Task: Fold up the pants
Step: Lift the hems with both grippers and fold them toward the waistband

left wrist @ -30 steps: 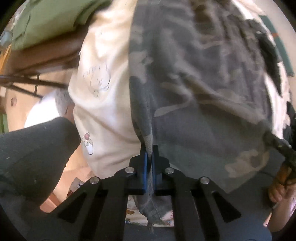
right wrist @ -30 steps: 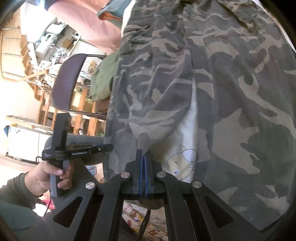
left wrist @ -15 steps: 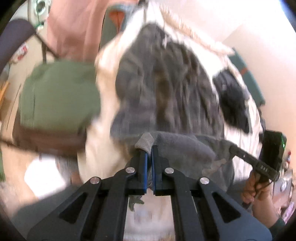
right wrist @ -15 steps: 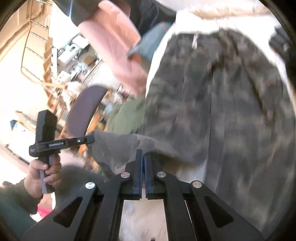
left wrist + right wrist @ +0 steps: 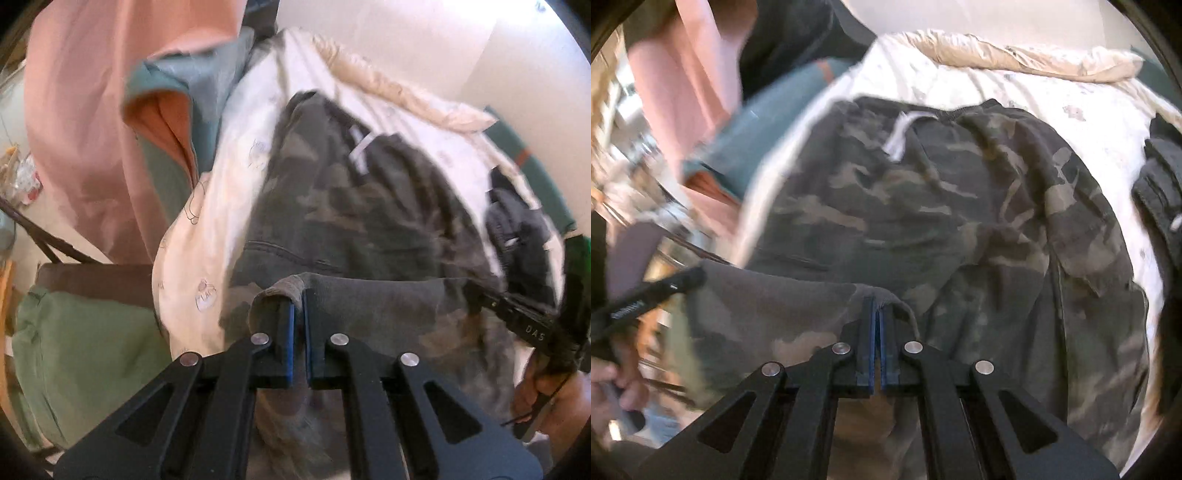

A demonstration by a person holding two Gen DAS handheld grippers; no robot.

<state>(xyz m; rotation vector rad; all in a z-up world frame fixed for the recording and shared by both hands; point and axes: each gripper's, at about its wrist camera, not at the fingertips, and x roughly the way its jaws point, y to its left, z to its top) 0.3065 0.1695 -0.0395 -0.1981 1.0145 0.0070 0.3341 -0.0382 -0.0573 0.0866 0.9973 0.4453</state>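
Camouflage pants lie on a white printed bed sheet, waistband with a white drawstring at the far end. My left gripper is shut on the hem edge of the pants, which is lifted and stretched across to the right. My right gripper is shut on the other corner of that same hem. The raised fabric spans between both grippers above the lower part of the pants. The right gripper and its hand appear at the right of the left wrist view; the left gripper appears at the left of the right wrist view.
A dark garment lies on the sheet to the right of the pants. A beige quilt runs along the far edge of the bed. Pink and teal fabrics hang at the left, with a green bundle below.
Both grippers have carried the pant hem up the bed toward the waistband. The waistband and far quilt have come into view, and the lifted hem now hangs over the lower legs.
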